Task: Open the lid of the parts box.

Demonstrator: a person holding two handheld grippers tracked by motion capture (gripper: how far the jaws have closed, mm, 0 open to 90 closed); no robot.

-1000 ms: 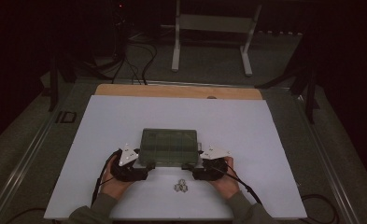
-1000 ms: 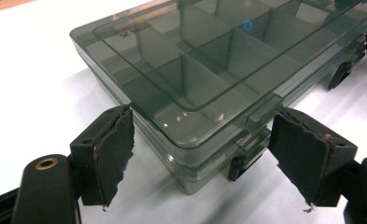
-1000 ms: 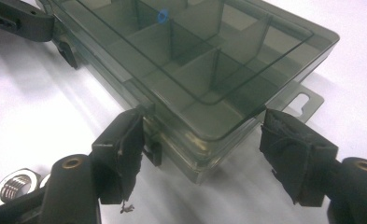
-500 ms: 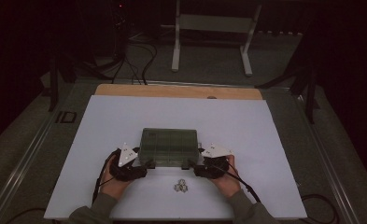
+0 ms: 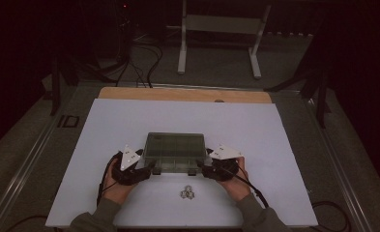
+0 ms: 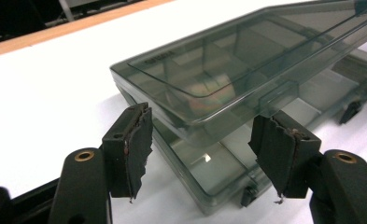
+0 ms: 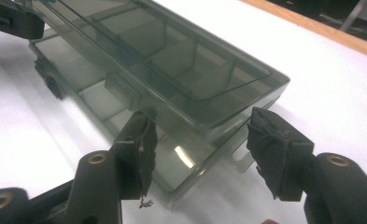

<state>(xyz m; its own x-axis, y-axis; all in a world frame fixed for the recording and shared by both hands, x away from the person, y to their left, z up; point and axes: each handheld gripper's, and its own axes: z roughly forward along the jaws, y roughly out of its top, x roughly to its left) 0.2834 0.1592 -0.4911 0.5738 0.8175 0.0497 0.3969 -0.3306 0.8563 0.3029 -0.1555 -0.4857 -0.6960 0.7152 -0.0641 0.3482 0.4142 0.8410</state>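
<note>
A smoky see-through compartment box (image 5: pixel 174 147) lies on the white board near its front. Its lid (image 6: pixel 228 70) stands lifted a little off the base (image 6: pixel 218 172) along the front. My left gripper (image 5: pixel 149 166) is at the box's front left corner. In the left gripper view the lid corner sits between its open jaws (image 6: pixel 204 149), which have just been closing. My right gripper (image 5: pixel 202 166) is at the front right corner, and its jaws (image 7: pixel 202 144) have likewise been closing around the lid's (image 7: pixel 172 60) corner. I see no pad pressing on the lid.
A small cluster of metal pieces (image 5: pixel 187 192) lies just in front of the box between the person's hands. The white board (image 5: pixel 105 125) has a wooden strip (image 5: pixel 178 94) along its far edge. Behind the table stand a metal frame (image 5: pixel 221 29) and loose cables (image 5: pixel 144 63).
</note>
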